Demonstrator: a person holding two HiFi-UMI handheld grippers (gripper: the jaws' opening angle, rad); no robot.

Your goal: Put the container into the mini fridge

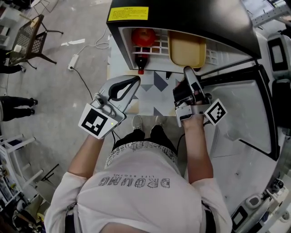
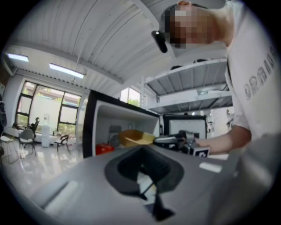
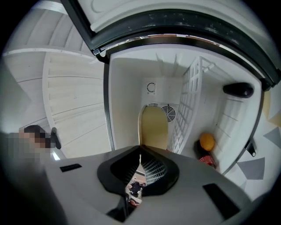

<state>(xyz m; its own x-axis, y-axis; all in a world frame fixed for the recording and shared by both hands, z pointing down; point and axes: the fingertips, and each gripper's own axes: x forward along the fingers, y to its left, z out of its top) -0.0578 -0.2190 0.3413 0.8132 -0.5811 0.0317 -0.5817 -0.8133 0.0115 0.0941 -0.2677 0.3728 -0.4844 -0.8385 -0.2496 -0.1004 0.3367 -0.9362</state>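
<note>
A red fruit [image 1: 144, 35] has a dark bottle [image 1: 141, 63] just beside it. A chair [image 1: 32, 38] stands well apart, left of the fruit.

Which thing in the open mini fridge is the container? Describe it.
In the open black mini fridge, find the white wire shelf. On its right part lies the shallow tan-yellow plastic container with rounded corners. Its left neighbours, a round red fruit and red-capped dark bottle, are smaller.

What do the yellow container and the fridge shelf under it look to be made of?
The yellow container: probably plastic, matte and opaque, with a smooth moulded rim and rounded corners. The fridge shelf: white-coated wire, likely metal, judging by its thin crossed bars.
</note>
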